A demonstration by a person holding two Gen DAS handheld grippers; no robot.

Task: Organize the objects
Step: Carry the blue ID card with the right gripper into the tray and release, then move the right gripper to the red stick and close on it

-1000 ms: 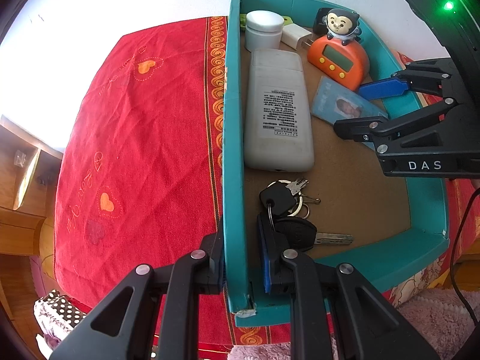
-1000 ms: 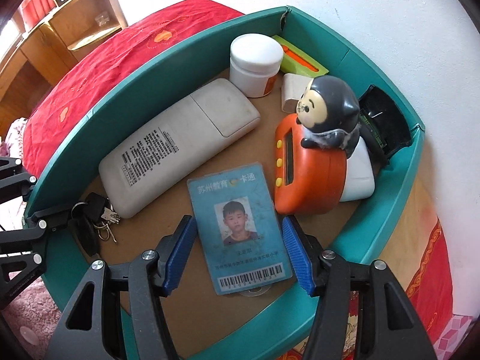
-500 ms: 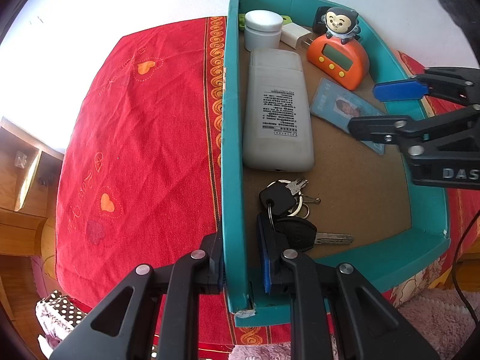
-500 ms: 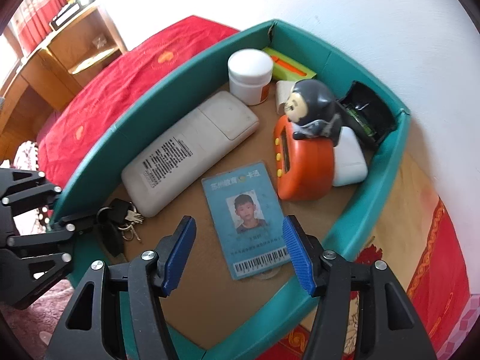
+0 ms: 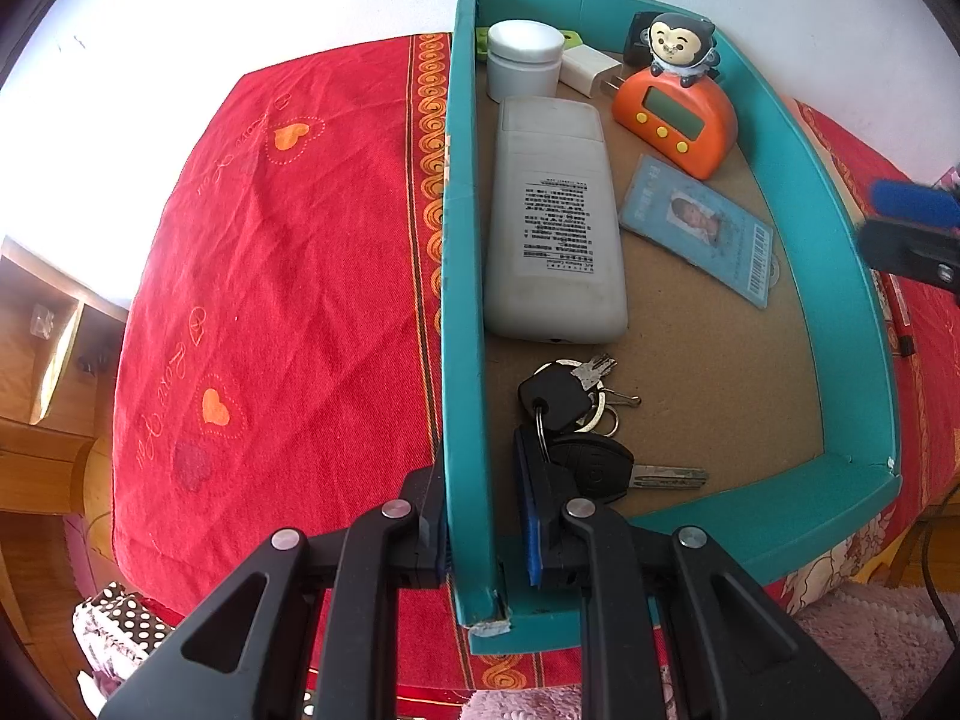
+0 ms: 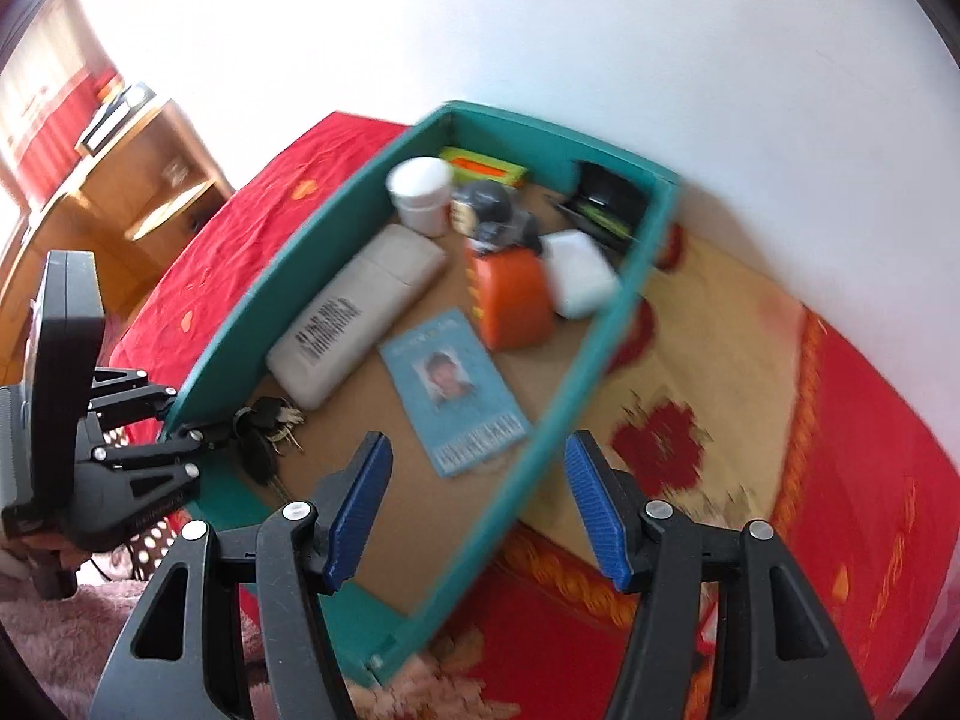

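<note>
A teal open box [image 5: 462,300] on the table holds a white remote [image 5: 552,222], a blue ID card [image 5: 699,228], an orange clock with a monkey figure [image 5: 675,120], a bunch of keys [image 5: 576,420], a white jar [image 5: 522,57] and a white charger [image 5: 588,72]. My left gripper [image 5: 477,498] is shut on the box's left wall near its front corner. My right gripper [image 6: 477,480] stands open and empty, high above the box's right wall [image 6: 594,348], with the ID card [image 6: 456,384] lying flat below it. The left wrist view shows the right gripper [image 5: 909,225] at the far right edge.
A red cloth with hearts [image 5: 270,300] covers the table left of the box. A pen [image 5: 900,324] lies on the cloth to the box's right. A white wall runs close behind. Wooden shelves [image 5: 42,360] stand to the left, and a pink rug [image 5: 870,648] lies below.
My right gripper has risen and drawn back to the right, from over the ID card to above the box's right wall, rolling as it went. The left gripper and the box have not moved.
</note>
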